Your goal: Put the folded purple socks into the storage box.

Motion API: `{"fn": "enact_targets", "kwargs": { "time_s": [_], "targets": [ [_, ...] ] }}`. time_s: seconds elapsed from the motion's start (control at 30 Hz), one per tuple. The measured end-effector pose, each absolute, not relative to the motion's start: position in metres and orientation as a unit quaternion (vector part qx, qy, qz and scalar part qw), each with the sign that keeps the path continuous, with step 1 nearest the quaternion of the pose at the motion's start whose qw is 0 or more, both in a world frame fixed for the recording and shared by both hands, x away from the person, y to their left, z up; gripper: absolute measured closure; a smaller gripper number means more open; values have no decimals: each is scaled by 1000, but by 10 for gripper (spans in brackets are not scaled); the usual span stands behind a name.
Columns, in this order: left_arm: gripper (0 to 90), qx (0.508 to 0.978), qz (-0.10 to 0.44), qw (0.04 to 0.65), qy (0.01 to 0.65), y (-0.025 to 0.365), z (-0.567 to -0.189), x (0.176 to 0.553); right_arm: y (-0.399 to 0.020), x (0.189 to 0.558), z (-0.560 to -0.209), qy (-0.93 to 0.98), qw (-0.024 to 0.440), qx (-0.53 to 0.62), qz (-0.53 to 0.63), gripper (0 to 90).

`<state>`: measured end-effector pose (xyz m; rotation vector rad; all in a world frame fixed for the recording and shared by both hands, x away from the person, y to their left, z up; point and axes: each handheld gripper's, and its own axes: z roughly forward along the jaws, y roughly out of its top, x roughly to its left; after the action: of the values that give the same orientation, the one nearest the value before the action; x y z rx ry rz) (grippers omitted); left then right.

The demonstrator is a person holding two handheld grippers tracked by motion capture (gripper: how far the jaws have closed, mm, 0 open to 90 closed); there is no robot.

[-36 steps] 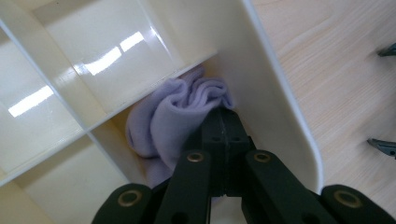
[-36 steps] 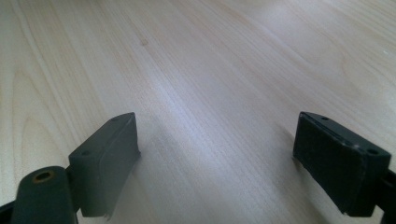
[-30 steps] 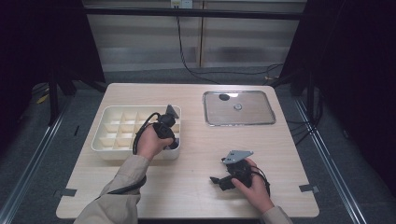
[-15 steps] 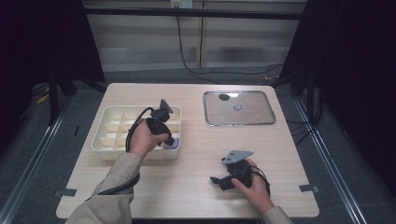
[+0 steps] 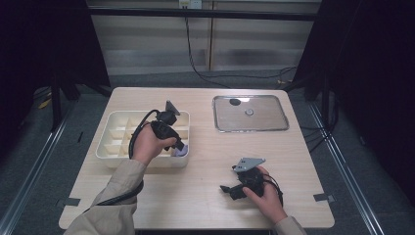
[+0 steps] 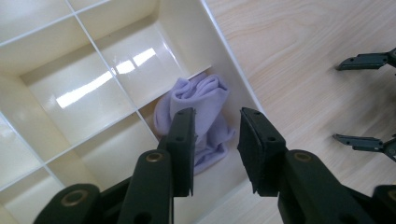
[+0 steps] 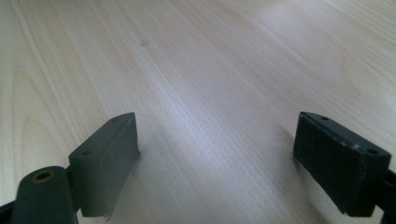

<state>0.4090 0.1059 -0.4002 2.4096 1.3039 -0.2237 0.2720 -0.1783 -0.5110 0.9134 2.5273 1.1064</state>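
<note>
I start from the bench [image 5: 205, 196], which carries everything: a cream divided tray [image 5: 117, 128] under my left claw [image 6: 215, 140], and a flat steel tray [image 5: 274, 125] well apart from both claws, off beyond my right claw [image 5: 226, 188]. The left claw hangs over the divided tray's near corner compartment, the one closest to the right claw, and its jaws have just been opening; they now stand apart with nothing pinched, the gap empty in the left gripper view. Directly below and just ahead of those jaws lies the lilac cloth [image 6: 201, 116], bunched in that corner compartment and leaning against the tray's outer wall. The right claw sits low over bare wood in front of the divided tray, jaws spread wide and empty. What worries me from here: the cloth is heaped up rather than flat, and one fold rises near the left jaw's pad, so if I lift away at a slant the pad could snag the fabric and drag it back out over the wall. The jaws are also only partly spread, so a stray fold might catch between them. A careless sideways move could knock the left claw against the divider or nudge the light tray across the bench.
</note>
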Motion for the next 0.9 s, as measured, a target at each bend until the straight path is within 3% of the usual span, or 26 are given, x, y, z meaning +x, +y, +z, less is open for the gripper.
{"fn": "enact_targets", "kwargs": {
  "time_s": [0.5, 0.9],
  "targets": [
    [472, 861, -74, 206, 458, 103, -397, 407, -178, 272, -511, 864, 117, 312, 378, 134],
    [392, 866, -72, 213, 447, 101, -392, 402, -178, 272, -511, 864, 117, 312, 378, 134]
  ]
}}
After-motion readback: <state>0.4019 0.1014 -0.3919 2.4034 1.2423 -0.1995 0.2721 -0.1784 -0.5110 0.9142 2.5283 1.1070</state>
